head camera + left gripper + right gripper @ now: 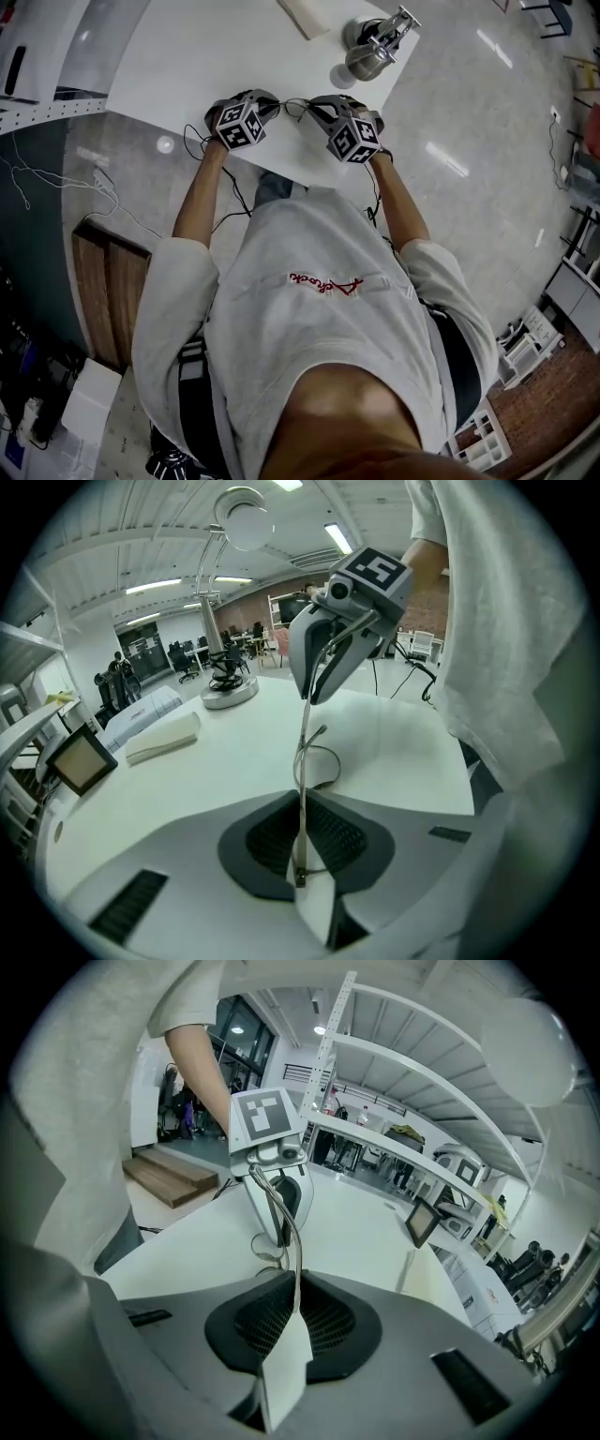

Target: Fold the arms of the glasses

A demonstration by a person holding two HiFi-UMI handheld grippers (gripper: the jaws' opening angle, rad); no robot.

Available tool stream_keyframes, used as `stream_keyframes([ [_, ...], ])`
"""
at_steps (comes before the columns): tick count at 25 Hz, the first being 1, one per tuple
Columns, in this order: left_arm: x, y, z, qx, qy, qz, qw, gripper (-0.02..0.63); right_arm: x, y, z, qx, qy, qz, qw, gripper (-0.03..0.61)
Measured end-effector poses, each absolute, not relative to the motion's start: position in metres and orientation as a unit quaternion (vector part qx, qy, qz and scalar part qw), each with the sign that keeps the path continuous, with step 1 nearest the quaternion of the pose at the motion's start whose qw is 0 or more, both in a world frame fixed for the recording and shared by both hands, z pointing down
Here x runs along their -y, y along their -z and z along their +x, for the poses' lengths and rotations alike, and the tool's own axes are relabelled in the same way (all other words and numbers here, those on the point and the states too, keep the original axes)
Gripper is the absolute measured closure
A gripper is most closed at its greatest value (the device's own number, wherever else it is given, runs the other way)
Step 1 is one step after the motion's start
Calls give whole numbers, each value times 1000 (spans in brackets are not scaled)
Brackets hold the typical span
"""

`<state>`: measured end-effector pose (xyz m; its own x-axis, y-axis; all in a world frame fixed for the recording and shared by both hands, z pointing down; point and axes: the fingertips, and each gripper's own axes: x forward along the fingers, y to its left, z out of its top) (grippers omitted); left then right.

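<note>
The left gripper (270, 108) and right gripper (317, 110) face each other at the near edge of the white table (187, 56); each has its jaws clamped onto a thin arm of the glasses (293, 103); the glasses span between them, seemingly just above the tabletop.

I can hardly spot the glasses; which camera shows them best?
The left gripper view: the glasses show an arm and a lens rim clearly. The right gripper view shows less rim; the head view only a faint wire.
</note>
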<state>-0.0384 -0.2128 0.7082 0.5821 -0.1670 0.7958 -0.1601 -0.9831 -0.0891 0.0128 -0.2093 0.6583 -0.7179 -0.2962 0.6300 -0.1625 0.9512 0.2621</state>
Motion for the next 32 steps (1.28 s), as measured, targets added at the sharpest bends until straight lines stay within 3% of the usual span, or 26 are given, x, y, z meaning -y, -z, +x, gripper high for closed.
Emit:
stream_keyframes([
  [16, 215, -715, -35, -92, 442, -892, -6, 565, 209, -662, -5, 925, 92, 100, 355, 549],
  [32, 204, -689, -78, -182, 373, -910, -27, 555, 209, -672, -37, 920, 92, 58, 377, 551],
])
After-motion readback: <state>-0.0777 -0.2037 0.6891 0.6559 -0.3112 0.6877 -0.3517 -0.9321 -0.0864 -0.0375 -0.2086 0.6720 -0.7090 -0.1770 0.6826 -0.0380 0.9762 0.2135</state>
